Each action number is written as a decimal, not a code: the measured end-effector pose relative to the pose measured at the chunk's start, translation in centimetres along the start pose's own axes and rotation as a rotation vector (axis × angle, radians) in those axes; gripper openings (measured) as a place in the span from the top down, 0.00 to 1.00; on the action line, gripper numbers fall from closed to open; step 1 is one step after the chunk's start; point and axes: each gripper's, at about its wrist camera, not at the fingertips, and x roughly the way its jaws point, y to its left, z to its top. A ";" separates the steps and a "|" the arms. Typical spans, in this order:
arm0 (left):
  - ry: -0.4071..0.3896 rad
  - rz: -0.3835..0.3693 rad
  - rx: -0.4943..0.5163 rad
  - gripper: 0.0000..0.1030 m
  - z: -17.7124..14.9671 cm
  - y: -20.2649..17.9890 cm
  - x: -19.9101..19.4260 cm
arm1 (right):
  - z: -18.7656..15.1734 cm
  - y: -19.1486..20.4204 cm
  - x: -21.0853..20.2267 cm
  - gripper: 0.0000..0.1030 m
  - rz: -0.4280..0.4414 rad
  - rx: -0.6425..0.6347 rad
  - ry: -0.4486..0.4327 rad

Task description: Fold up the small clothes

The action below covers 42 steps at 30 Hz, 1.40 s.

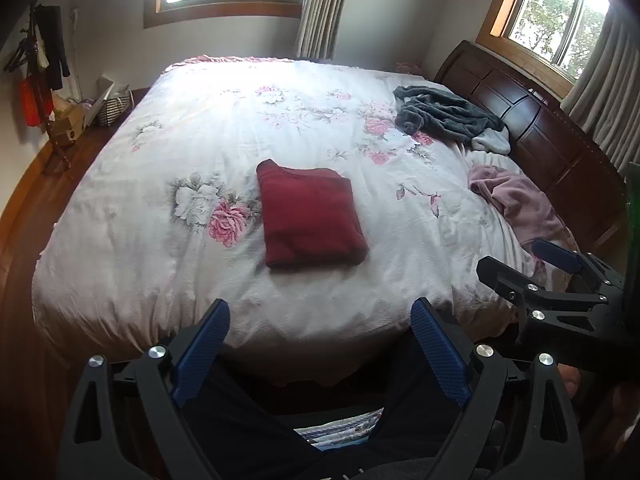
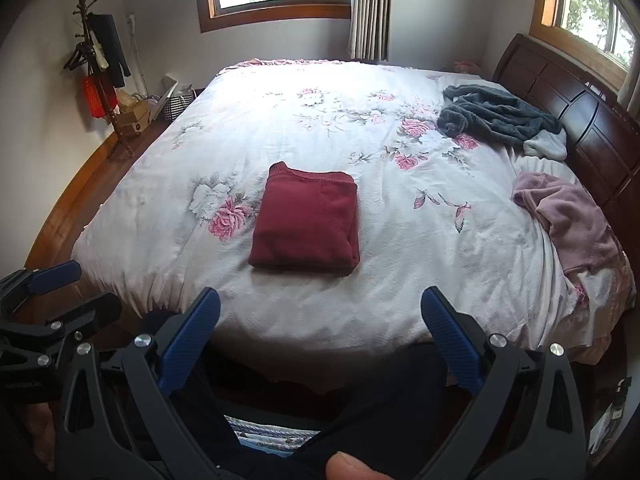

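A dark red sweater [image 1: 310, 216] [image 2: 308, 226] lies folded into a neat rectangle in the middle of the floral bedspread [image 1: 200, 128] [image 2: 420, 264]. My left gripper [image 1: 320, 320] is open, held back off the near edge of the bed, nothing between its blue pads. My right gripper [image 2: 320, 308] is also open and empty, likewise short of the sweater. Each gripper shows at the side of the other's view: the right gripper [image 1: 524, 260] and the left gripper [image 2: 60, 284]. A crumpled pink garment [image 1: 516, 204] [image 2: 568, 220] and a crumpled grey garment [image 1: 448, 116] [image 2: 496, 118] lie at the right.
A dark wooden headboard [image 1: 540, 136] [image 2: 592, 128] runs along the bed's right side. A coat stand [image 1: 40, 72] [image 2: 100, 64] and boxes stand at the far left on the wooden floor. The person's dark trousers show below the grippers. A thumb [image 2: 352, 466] appears at the bottom.
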 end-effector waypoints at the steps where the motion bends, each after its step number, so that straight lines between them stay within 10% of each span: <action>1: -0.001 -0.002 -0.001 0.11 0.0 0.0 0.0 | 0.1 -0.1 0.0 0.03 0.002 0.001 -0.001; 42: 0.007 -0.004 0.001 0.11 0.4 0.1 0.2 | -0.1 0.2 0.6 0.03 0.006 0.012 -0.030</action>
